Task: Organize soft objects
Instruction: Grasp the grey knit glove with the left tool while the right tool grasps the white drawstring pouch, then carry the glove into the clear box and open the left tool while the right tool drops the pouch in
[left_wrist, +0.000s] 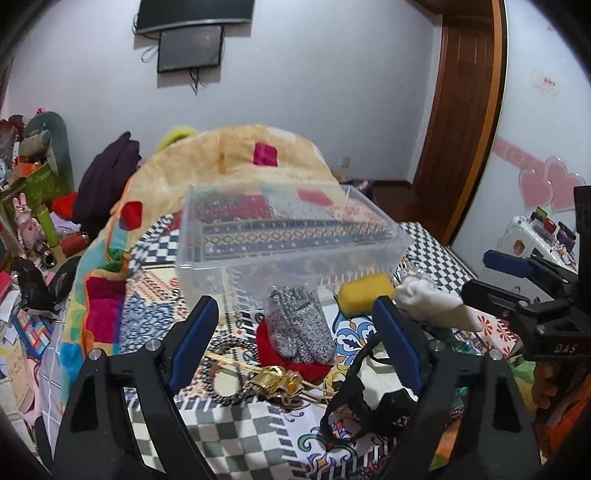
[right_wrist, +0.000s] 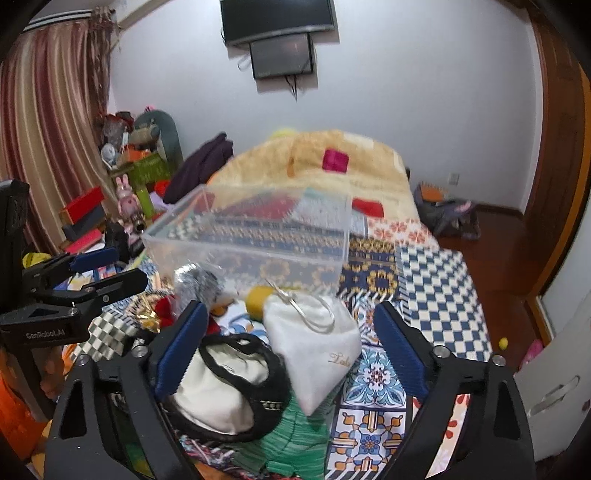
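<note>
- Your left gripper (left_wrist: 291, 328) hovers over a patterned bedspread (left_wrist: 436, 251) with its blue-padded fingers (left_wrist: 192, 343) spread wide, holding nothing.
- Between those fingers in the left wrist view lies a grey knit sock in a clear wrapper (left_wrist: 301, 325), resting on a red cloth (left_wrist: 284, 358), just in front of a clear plastic bin (left_wrist: 280, 236).
- A yellow sponge (left_wrist: 364, 293) sits just right of the sock, near the bin's front corner.
- Your right gripper (right_wrist: 288, 343) also stands open, fingers (right_wrist: 400, 347) wide apart and gripping nothing.
- A white drawstring pouch (right_wrist: 314, 350) lies between them, its cord looped at the top, with gold lettering too small to read.
- Left of the pouch rests a cream bag with black trim (right_wrist: 221, 391); a green knit item (right_wrist: 291, 439) lies beneath the pouch's lower tip.
- A beige blanket (right_wrist: 332, 155) is heaped behind the bin.
</note>
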